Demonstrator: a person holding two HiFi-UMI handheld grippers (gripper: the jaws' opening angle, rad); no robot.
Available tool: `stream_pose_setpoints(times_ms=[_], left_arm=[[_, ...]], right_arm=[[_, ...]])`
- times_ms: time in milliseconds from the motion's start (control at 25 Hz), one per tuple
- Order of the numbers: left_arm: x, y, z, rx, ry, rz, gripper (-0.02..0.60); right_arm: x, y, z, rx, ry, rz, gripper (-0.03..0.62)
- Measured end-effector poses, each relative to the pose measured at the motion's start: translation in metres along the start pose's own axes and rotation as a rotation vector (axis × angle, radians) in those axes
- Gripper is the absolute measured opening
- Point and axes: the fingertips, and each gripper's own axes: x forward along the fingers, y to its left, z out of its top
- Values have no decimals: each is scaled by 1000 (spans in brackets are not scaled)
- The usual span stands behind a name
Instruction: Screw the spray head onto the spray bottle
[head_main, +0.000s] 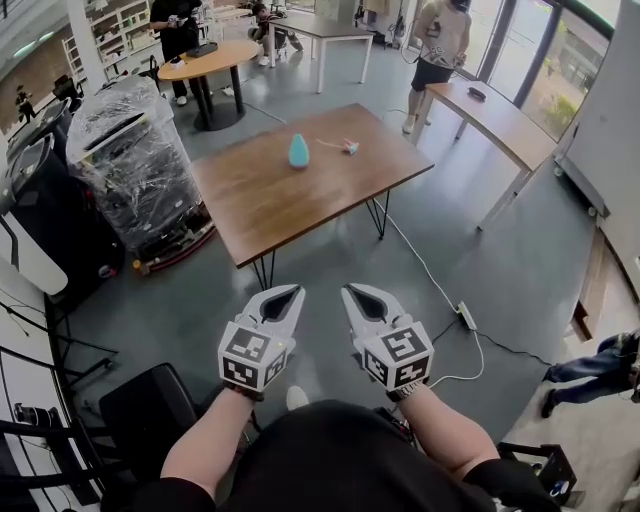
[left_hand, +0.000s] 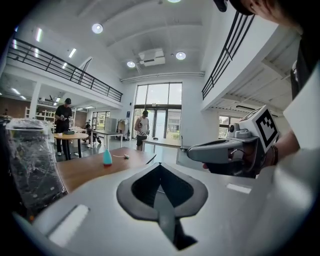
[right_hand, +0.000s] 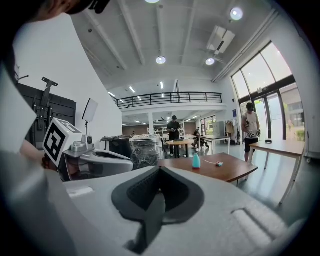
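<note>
A small teal spray bottle (head_main: 298, 151) stands upright on the brown wooden table (head_main: 260, 200), well ahead of me. To its right lies the white spray head (head_main: 349, 147) with its thin tube. The bottle (left_hand: 107, 158) also shows far off in the left gripper view, and as a small teal shape (right_hand: 196, 161) in the right gripper view, with the spray head (right_hand: 218, 163) beside it. My left gripper (head_main: 297, 291) and right gripper (head_main: 349, 290) hang side by side over the floor, short of the table. Both are shut and hold nothing.
A plastic-wrapped cart (head_main: 135, 160) stands left of the table. A round table (head_main: 205, 60) and long tables (head_main: 500, 120) stand farther back, with people near them. A power strip and white cable (head_main: 466, 318) lie on the floor to the right.
</note>
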Motion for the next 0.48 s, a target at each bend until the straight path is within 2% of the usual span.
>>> stream_pose_setpoints(times_ms=[160,480], left_arm=[[-1,33,5,-8,0,5,17],[9,74,9,-19,7,30,17]], right_arm=[[29,7,12,-11,4,1,-9],[73,-1,22,-12,18,17,-9]])
